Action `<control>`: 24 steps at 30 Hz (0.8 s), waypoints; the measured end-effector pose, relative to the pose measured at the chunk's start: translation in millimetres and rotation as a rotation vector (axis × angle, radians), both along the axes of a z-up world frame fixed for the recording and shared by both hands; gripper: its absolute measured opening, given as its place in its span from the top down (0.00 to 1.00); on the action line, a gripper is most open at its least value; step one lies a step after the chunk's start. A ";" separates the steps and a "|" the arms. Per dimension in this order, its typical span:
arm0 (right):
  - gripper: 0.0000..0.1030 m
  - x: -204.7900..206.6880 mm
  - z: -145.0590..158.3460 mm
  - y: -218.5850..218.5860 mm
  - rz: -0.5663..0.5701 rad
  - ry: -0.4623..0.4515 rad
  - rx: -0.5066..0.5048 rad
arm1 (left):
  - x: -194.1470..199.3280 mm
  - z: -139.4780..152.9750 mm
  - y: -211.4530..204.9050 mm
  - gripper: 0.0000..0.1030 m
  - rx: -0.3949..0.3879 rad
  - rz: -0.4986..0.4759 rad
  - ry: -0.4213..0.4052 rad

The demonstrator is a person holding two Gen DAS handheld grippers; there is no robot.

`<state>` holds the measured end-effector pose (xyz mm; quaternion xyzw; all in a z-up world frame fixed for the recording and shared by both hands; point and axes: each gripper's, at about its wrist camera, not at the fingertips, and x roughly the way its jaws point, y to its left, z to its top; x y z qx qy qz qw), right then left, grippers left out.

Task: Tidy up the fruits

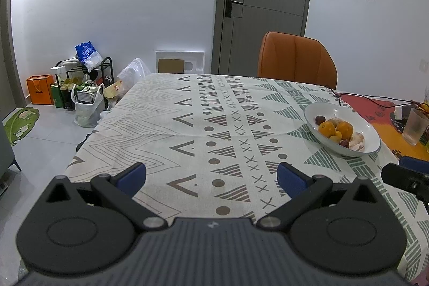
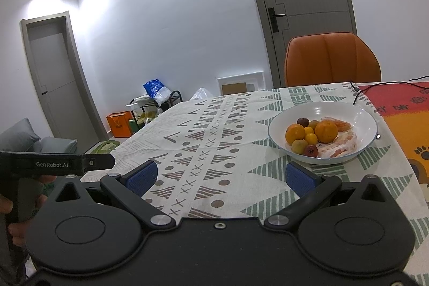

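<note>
**Both hand-held grippers spread wide above the worktop, fruit gathered in one bowl**

The left hand-held gripper is held with its blue pads far apart and nothing between them; only the patterned cloth of the worktop is seen in the gap. The right hand-held gripper is likewise spread wide and empty.

In the right wrist view, a white bowl is set at about one o'clock from the gripper, just beyond its right pad. Two oranges, several smaller yellow fruits, two dark red fruits and peeled citrus segments are held in it. In the left wrist view the same bowl is found at about two o'clock, well apart from the pads.

An orange chair is placed at the worktop's far edge, at twelve o'clock from the bowl. A frosted glass is stood at three o'clock of the bowl.
</note>
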<state>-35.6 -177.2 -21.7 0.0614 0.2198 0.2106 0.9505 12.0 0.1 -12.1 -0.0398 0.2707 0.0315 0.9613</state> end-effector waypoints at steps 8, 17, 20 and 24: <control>0.00 0.0 -0.2 0.2 0.001 0.000 0.000 | -0.1 0.2 0.2 0.00 0.000 0.001 0.000; 0.00 0.5 1.7 1.1 0.005 0.002 -0.003 | 0.2 -1.2 0.5 0.00 0.000 0.002 0.003; 0.00 0.5 1.7 1.1 0.005 0.002 -0.003 | 0.0 -1.7 1.0 0.00 -0.002 0.002 0.002; 0.00 0.4 1.9 1.0 0.005 0.001 -0.002 | 0.0 -1.5 1.1 0.00 -0.001 0.001 0.002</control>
